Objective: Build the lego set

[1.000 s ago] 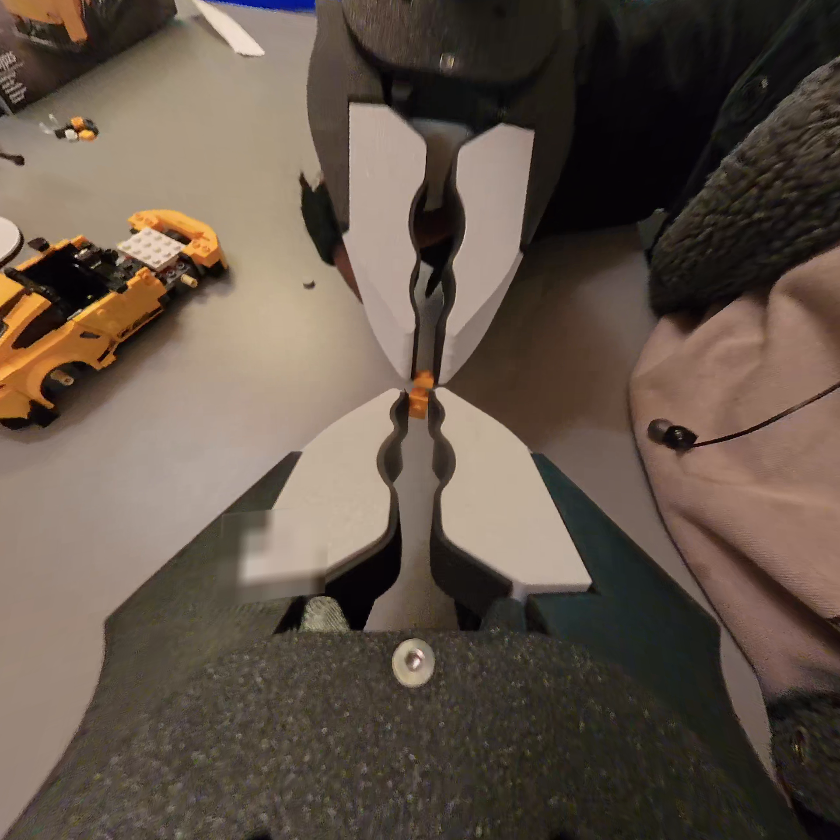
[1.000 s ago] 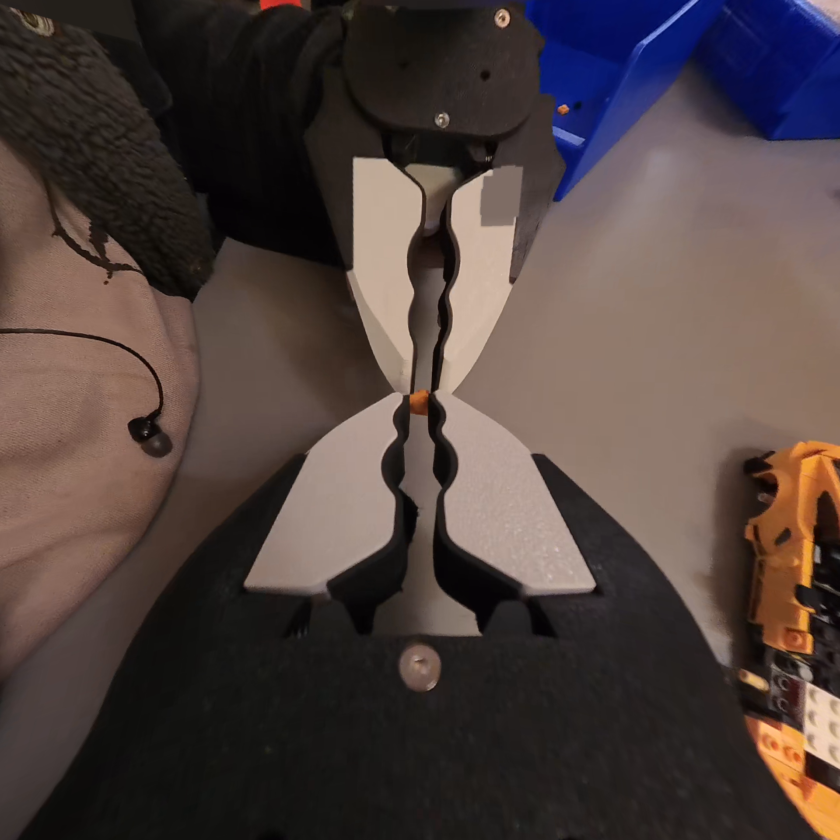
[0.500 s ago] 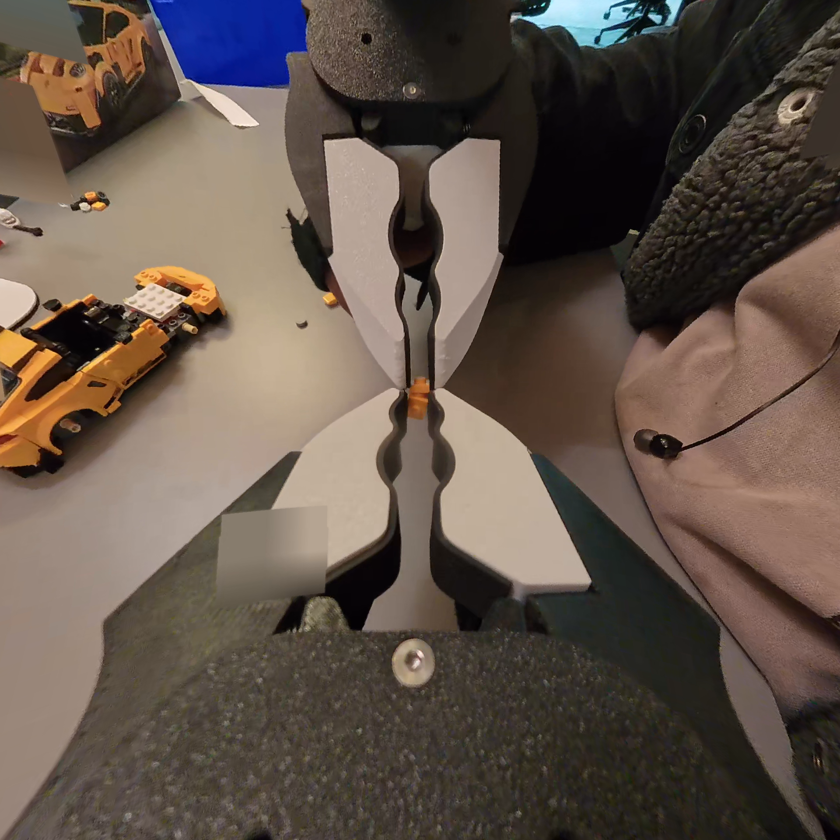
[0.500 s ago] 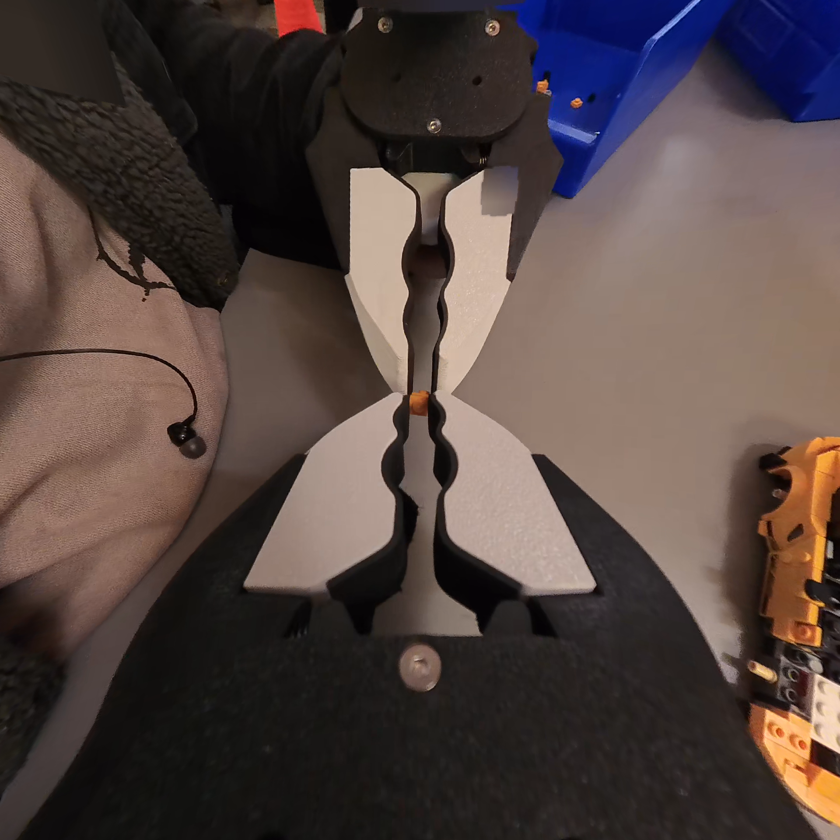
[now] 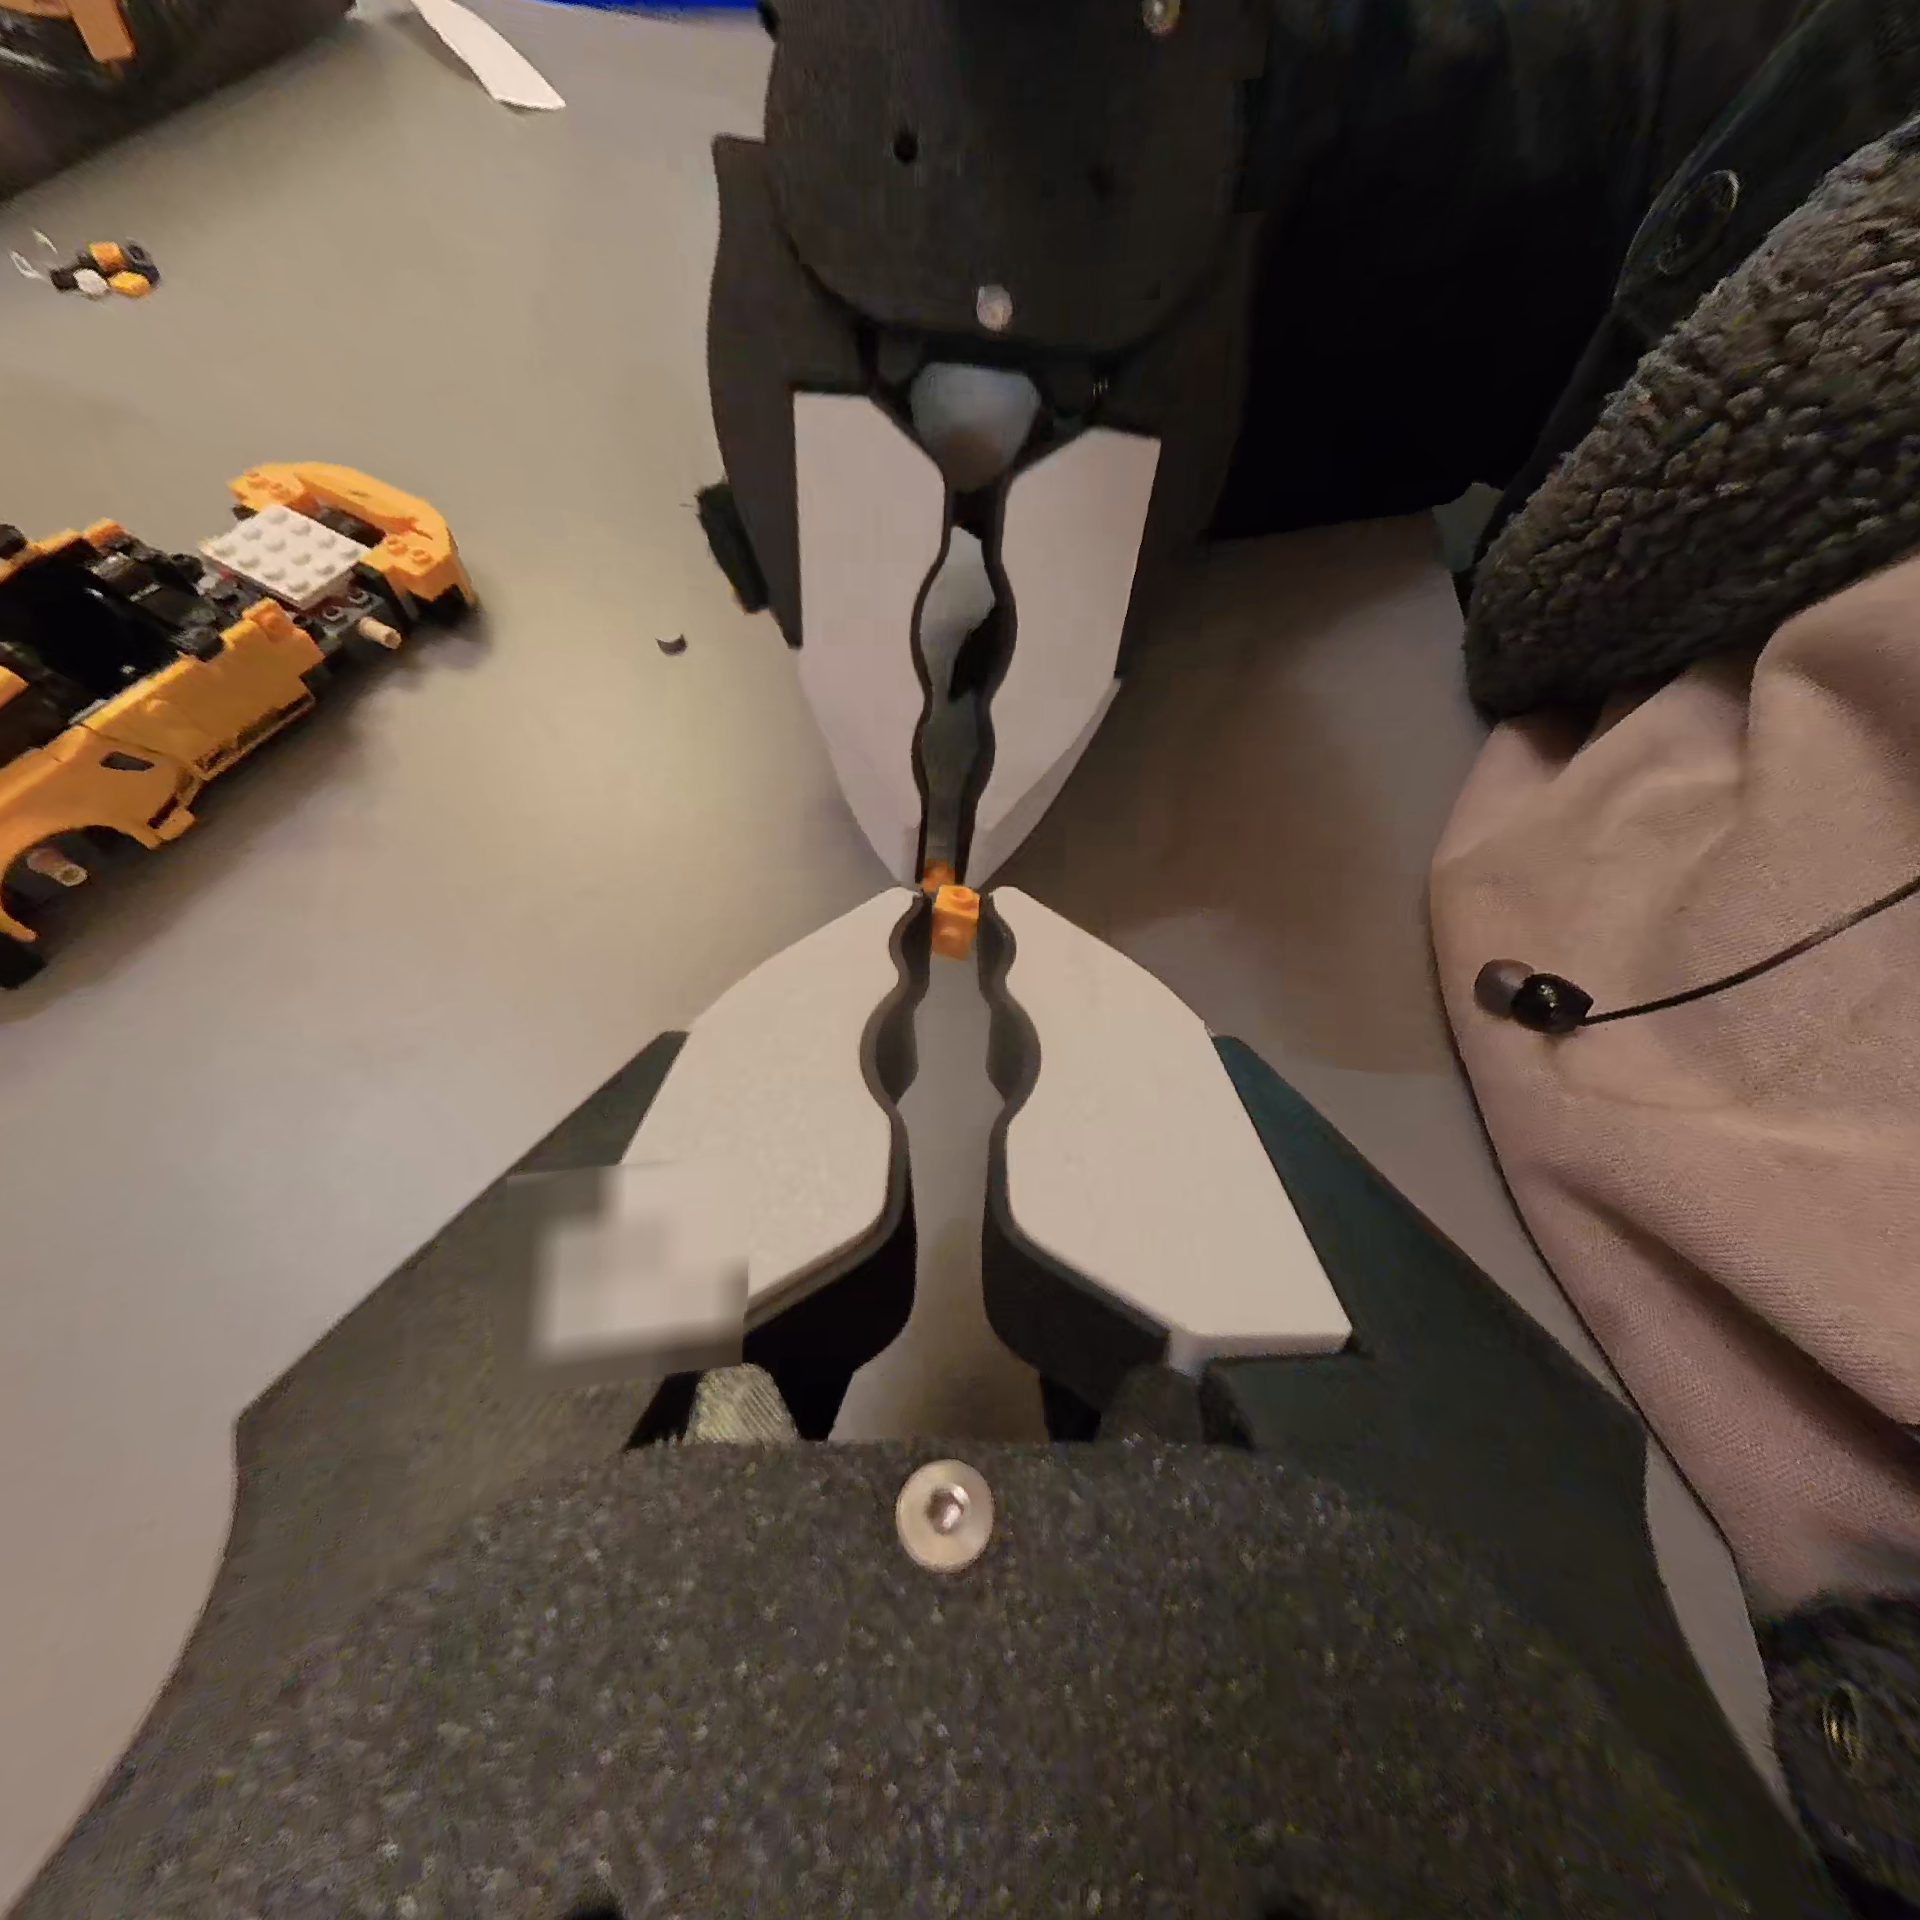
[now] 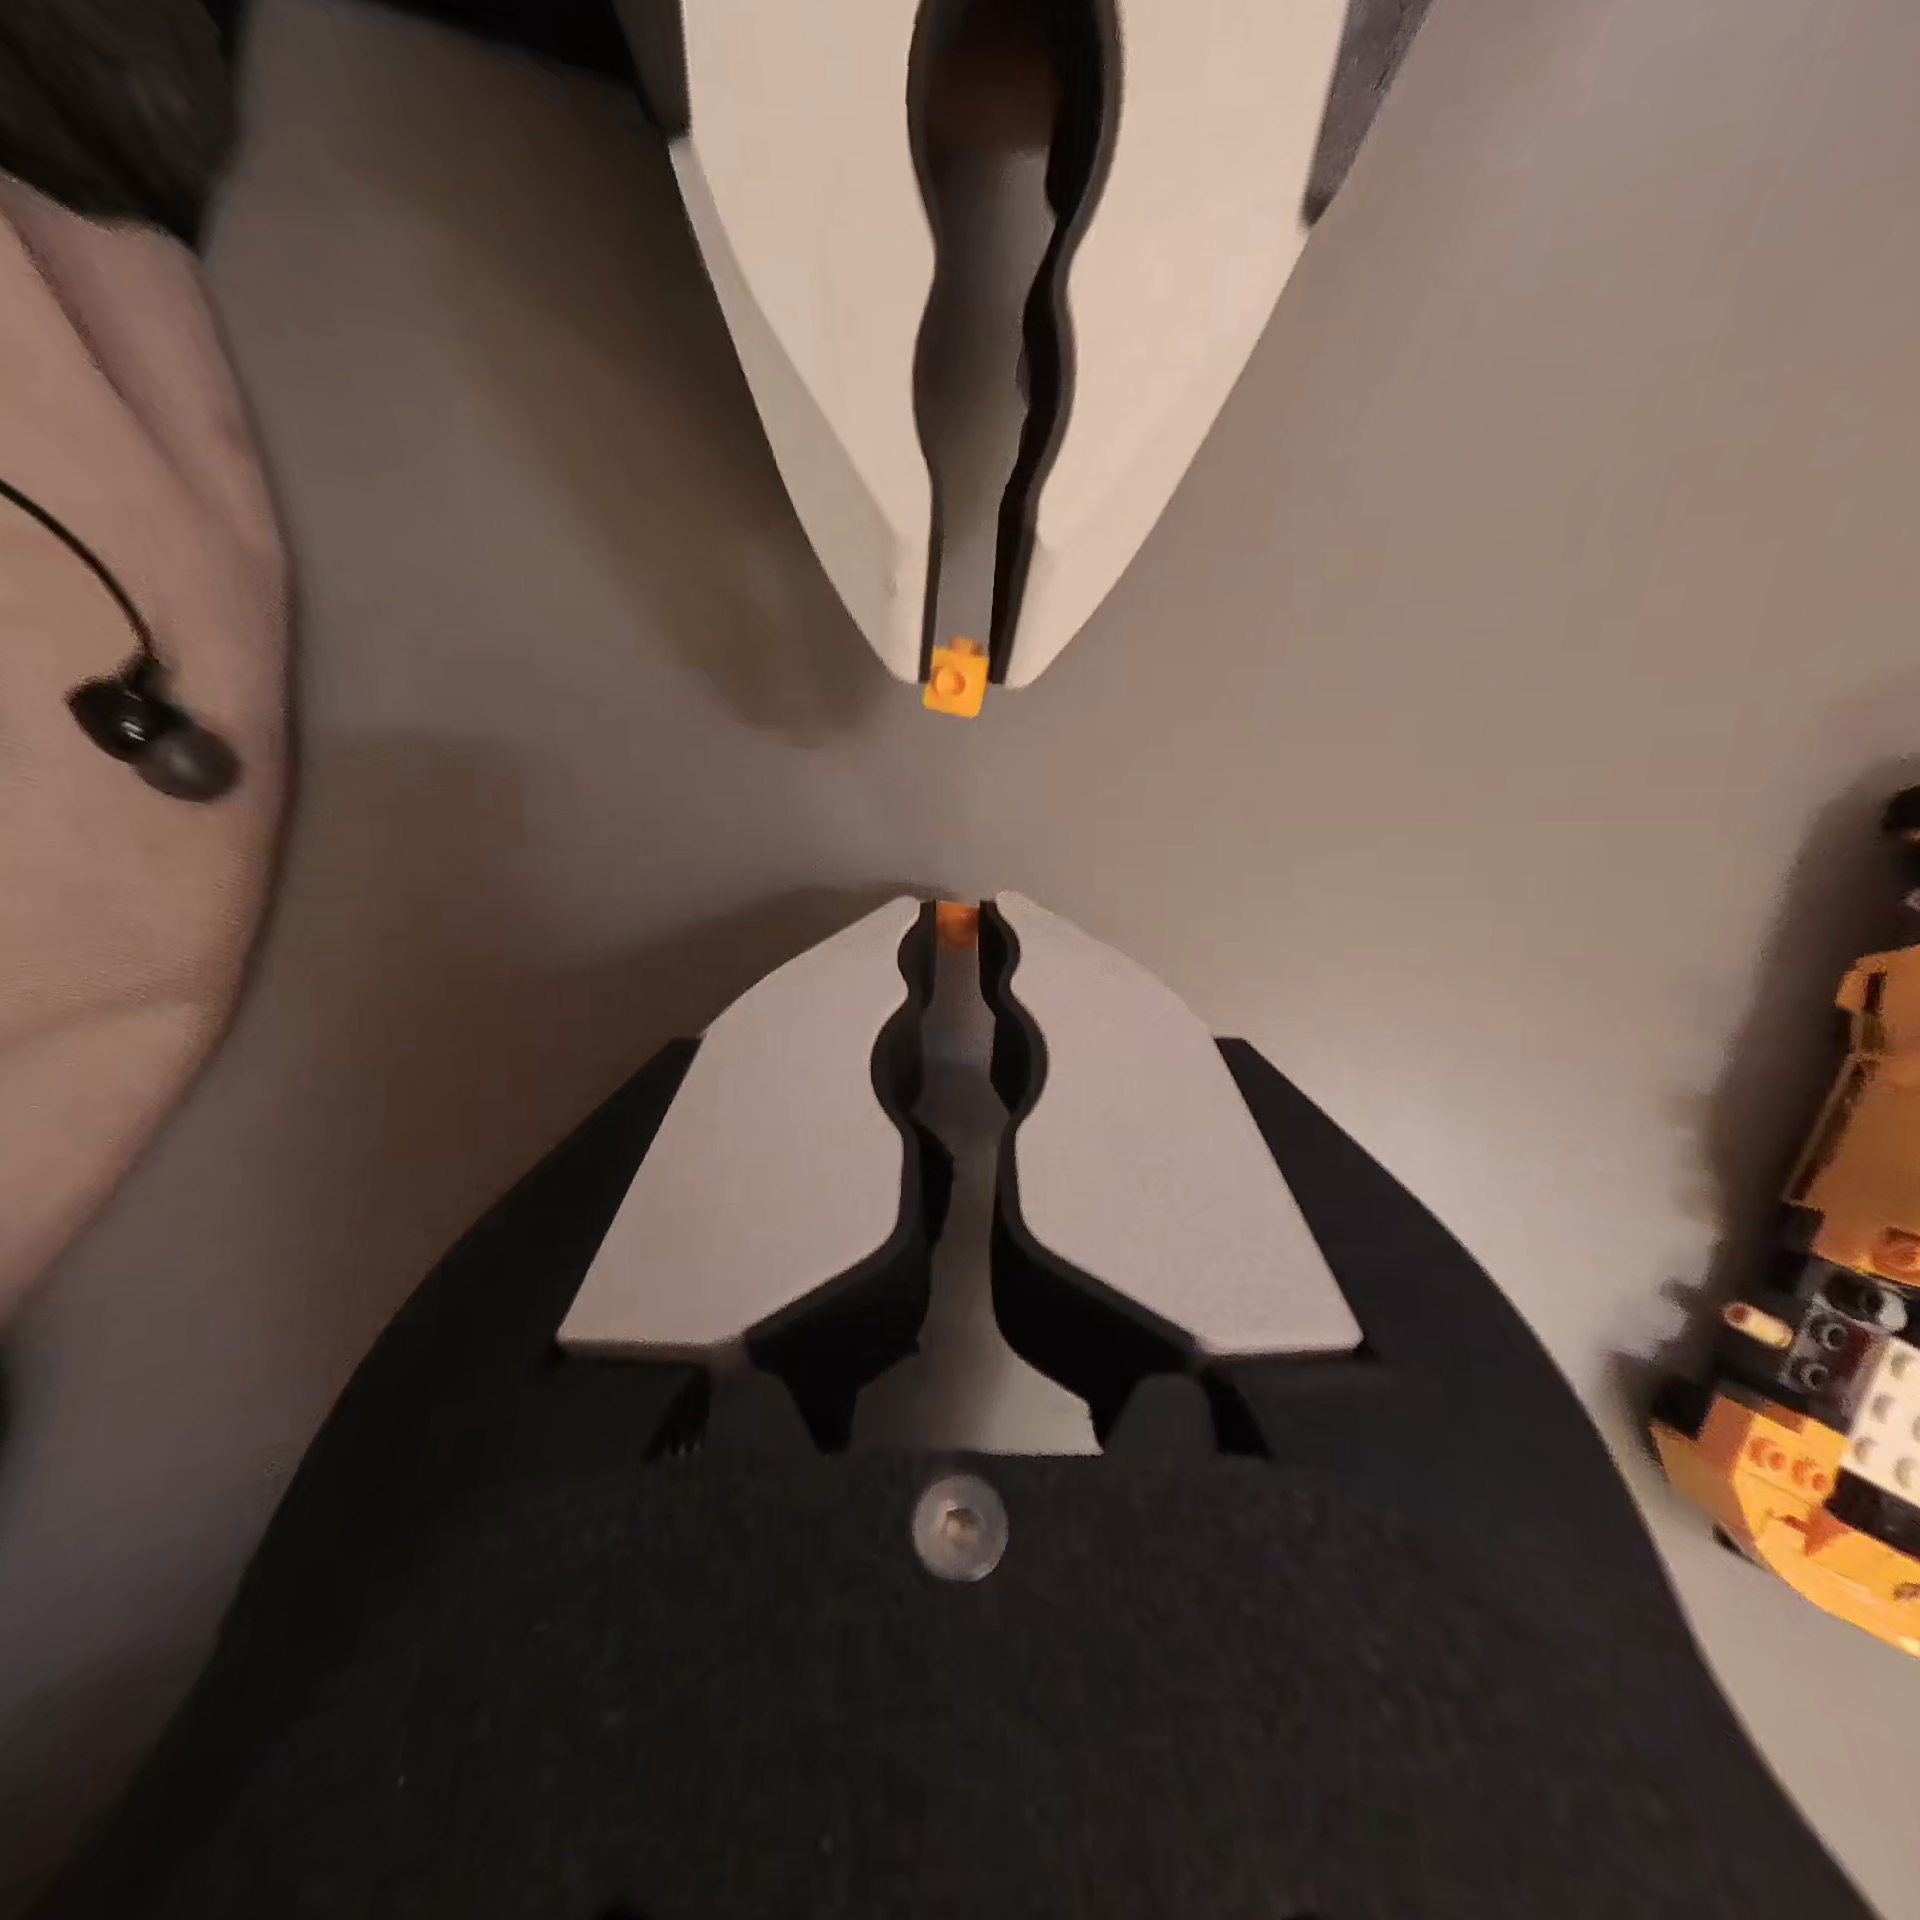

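My left gripper [image 5: 952,906] is shut on a small orange brick [image 5: 954,920] with a side stud. My right gripper [image 6: 958,906] faces it tip to tip and is shut on a smaller orange piece [image 6: 956,925]. In the right wrist view the left gripper [image 6: 958,681] and its brick [image 6: 956,691] sit a clear gap away from my tips. In the left wrist view the right gripper [image 5: 940,878] and its piece [image 5: 938,875] look almost touching the brick. The half-built orange car [image 5: 187,665] lies on the grey table [image 5: 468,935]. It also shows in the right wrist view [image 6: 1829,1351].
A person's beige and dark fleece clothing [image 5: 1714,935] with a black earbud [image 5: 1538,1003] crowds the side near the grippers. Several loose small pieces [image 5: 104,275], a tiny dark part [image 5: 672,644], the set's box [image 5: 104,62] and a white paper strip [image 5: 488,62] lie beyond the car. Left tips to right tips: about 5 cm.
The two grippers were pressed tip to tip around the orange pieces. Now the right wrist view shows them drawn apart, each holding an orange piece. Both views have tilted down toward the table.
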Motion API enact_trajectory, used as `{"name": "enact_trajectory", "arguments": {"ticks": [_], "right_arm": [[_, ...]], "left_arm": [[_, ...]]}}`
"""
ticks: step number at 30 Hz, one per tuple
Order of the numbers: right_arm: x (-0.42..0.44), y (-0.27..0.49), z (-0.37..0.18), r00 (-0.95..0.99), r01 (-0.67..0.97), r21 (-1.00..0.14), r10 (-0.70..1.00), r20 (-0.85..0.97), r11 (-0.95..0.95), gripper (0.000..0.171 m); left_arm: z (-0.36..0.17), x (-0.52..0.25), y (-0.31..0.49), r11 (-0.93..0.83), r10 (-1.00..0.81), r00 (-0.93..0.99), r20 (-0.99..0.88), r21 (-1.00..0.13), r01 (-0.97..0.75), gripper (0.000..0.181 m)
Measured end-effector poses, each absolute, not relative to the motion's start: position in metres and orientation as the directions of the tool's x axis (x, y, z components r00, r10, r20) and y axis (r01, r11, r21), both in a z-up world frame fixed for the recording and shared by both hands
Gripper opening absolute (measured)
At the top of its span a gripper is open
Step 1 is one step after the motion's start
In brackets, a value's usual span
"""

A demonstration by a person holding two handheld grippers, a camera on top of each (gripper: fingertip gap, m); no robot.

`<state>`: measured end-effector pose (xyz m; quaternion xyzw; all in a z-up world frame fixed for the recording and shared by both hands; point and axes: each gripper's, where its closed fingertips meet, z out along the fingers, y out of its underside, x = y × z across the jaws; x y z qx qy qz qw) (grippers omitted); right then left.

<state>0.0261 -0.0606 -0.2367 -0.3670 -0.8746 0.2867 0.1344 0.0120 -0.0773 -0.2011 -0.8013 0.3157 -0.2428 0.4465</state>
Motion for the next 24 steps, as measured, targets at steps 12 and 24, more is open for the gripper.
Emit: {"name": "enact_trajectory", "arguments": {"ticks": [12,24], "right_arm": [[0.0262,-0.0574,-0.2496,-0.672,0.617,-0.541,0.74,0.017,0.572,0.019],[0.0303,-0.0639,-0.2496,-0.66,0.654,-0.554,0.747,-0.084,0.515,0.046]], "left_arm": [[-0.206,0.0122,-0.0778,-0.424,-0.721,0.683,0.121,-0.855,-0.297,0.008],[-0.2057,0.0121,-0.0779,-0.426,-0.721,0.681,0.126,-0.856,-0.293,0.008]]}}
